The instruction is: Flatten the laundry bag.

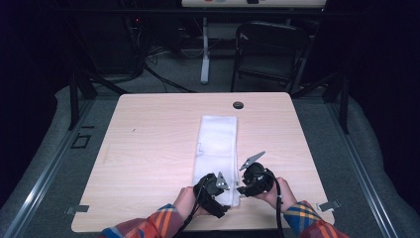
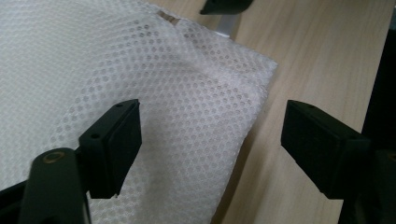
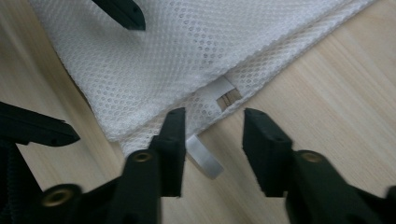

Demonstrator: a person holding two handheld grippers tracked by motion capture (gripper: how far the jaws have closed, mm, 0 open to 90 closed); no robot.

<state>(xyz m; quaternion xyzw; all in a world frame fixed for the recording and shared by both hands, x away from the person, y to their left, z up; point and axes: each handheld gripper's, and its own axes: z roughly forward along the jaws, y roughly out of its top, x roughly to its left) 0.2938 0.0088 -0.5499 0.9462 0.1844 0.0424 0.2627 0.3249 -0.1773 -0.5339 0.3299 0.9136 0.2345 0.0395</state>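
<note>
Left tongs (image 1: 224,194) stand open over the near end of the white mesh bag (image 1: 216,144), jaws straddling its corner without pressing; the bag lies folded lengthwise mid-tabletop (image 1: 148,148); judged light, soft and limp, likely to sag and slide on the smooth wood; best taken at a corner or hem; right tongs (image 3: 212,140), part-closed but gripping nothing, flank the white tab (image 3: 203,156) at the bag's edge.
</note>
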